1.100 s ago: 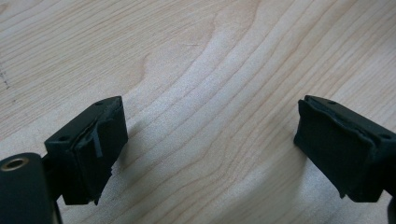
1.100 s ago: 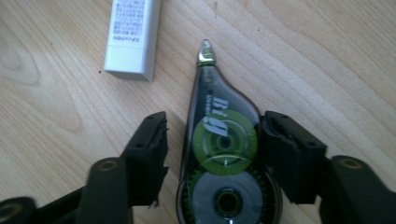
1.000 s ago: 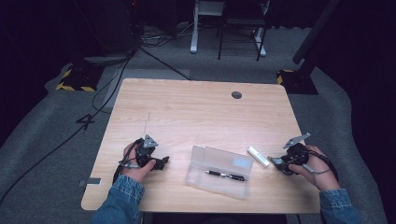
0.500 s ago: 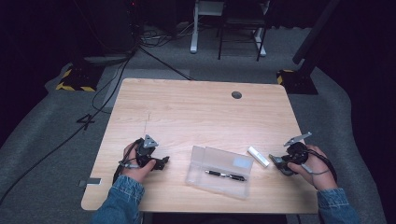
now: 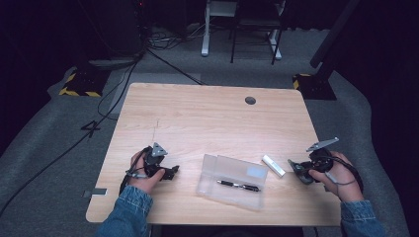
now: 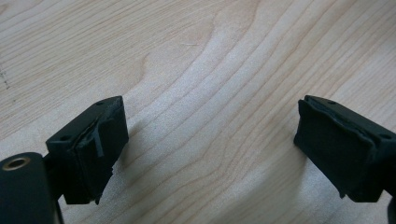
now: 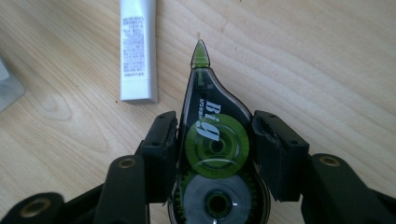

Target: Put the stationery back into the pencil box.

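Note:
A green and black correction tape dispenser (image 7: 205,100) sits between the pads of my right gripper (image 7: 215,135), which is shut on its sides, with its tip pointing away over the wood. In the high view this right gripper (image 5: 298,174) is at the table's front right. Just beyond the dispenser's tip lies a white printed stick (image 7: 137,51), also seen in the high view as a small white bar (image 5: 273,166). A clear plastic case (image 5: 222,165) with a black pen (image 5: 239,185) inside lies at the front middle. My left gripper (image 5: 173,173) rests at the front left, open (image 6: 210,144) over bare wood.
The wooden table (image 5: 207,118) has a round cable hole (image 5: 250,100) near its far edge. Cables and black-and-yellow floor blocks (image 5: 79,84) lie on the grey floor beyond the table. White desk legs (image 5: 205,29) stand at the back.

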`<state>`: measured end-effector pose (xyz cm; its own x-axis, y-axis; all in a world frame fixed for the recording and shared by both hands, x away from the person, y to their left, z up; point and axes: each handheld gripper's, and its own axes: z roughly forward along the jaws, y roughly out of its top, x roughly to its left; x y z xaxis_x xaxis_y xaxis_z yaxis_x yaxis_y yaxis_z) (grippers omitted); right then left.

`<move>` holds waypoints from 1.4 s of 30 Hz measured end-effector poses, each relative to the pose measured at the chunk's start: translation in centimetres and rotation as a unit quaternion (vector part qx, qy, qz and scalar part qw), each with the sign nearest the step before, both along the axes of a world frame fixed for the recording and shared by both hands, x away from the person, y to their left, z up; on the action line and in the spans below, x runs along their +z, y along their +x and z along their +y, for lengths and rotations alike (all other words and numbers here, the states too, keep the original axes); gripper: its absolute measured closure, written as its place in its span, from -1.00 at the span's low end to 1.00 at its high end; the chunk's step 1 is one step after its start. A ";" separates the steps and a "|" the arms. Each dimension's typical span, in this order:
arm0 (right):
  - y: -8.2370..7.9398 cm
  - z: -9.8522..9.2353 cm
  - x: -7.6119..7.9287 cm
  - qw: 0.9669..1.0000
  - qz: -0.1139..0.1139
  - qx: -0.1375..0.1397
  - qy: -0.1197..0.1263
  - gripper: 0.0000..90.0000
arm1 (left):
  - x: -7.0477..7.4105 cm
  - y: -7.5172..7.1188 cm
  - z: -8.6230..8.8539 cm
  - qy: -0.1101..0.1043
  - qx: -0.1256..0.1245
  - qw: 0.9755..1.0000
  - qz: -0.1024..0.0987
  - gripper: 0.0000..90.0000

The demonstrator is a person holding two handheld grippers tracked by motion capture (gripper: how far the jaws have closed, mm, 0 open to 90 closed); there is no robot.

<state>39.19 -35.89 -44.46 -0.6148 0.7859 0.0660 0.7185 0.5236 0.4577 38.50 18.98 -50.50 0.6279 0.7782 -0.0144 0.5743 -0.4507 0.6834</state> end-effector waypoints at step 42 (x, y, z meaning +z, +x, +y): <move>-4.9 6.0 7.9 0.982 -0.130 0.115 0.078 0.15 | 0.0 -0.1 -0.1 0.001 -0.001 1.000 0.001 -0.78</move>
